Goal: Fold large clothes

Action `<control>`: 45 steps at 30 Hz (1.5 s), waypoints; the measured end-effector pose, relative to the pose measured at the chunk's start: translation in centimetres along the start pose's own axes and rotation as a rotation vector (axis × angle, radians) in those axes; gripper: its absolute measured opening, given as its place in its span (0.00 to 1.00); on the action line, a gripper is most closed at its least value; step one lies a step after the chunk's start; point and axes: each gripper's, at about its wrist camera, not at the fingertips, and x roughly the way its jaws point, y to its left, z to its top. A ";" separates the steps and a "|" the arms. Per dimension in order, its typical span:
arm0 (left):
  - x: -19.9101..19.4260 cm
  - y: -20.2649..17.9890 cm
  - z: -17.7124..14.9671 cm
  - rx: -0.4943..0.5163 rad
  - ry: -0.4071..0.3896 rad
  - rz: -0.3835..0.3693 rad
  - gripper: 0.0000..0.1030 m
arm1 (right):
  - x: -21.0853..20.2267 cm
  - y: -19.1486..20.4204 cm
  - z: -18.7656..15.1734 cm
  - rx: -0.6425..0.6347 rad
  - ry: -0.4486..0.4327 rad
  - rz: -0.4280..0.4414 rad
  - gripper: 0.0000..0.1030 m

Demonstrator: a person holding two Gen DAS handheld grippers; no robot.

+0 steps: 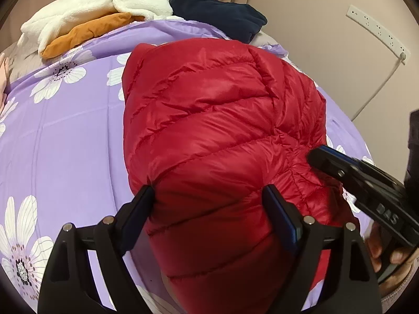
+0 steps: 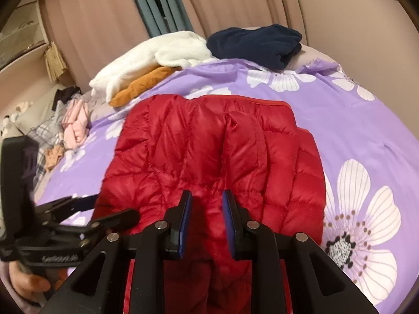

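A red quilted puffer jacket (image 1: 214, 120) lies on the purple flowered bedspread (image 1: 65, 136), its sides folded in. It also fills the middle of the right wrist view (image 2: 209, 151). My left gripper (image 1: 209, 196) has its jaws wide apart around the jacket's near end, with padded fabric bulging between the fingers. My right gripper (image 2: 207, 201) has its jaws partly closed on a bunch of the jacket's near edge. The right gripper also shows at the right of the left wrist view (image 1: 316, 157), at the jacket's side. The left gripper shows at the left of the right wrist view (image 2: 115, 212).
A white fleece (image 1: 99, 5) over an orange garment (image 1: 89, 31) and a folded navy garment (image 1: 220, 10) lie at the bed's far end. A heap of pink and plaid clothes (image 2: 70, 125) sits off the bed's left side. A power strip (image 1: 377, 34) hangs on the right wall.
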 end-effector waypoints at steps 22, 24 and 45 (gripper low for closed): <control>-0.5 0.2 -0.7 -0.019 0.005 -0.004 0.86 | 0.3 -0.4 -2.8 -0.044 0.071 -0.020 0.32; -1.2 0.7 -0.8 -0.049 -0.006 -0.025 0.86 | 0.1 -0.4 -2.8 -0.040 0.066 -0.017 0.32; -0.9 10.1 -2.0 -0.532 -0.065 -0.335 0.86 | 0.2 -1.9 -2.6 0.027 0.078 0.028 0.43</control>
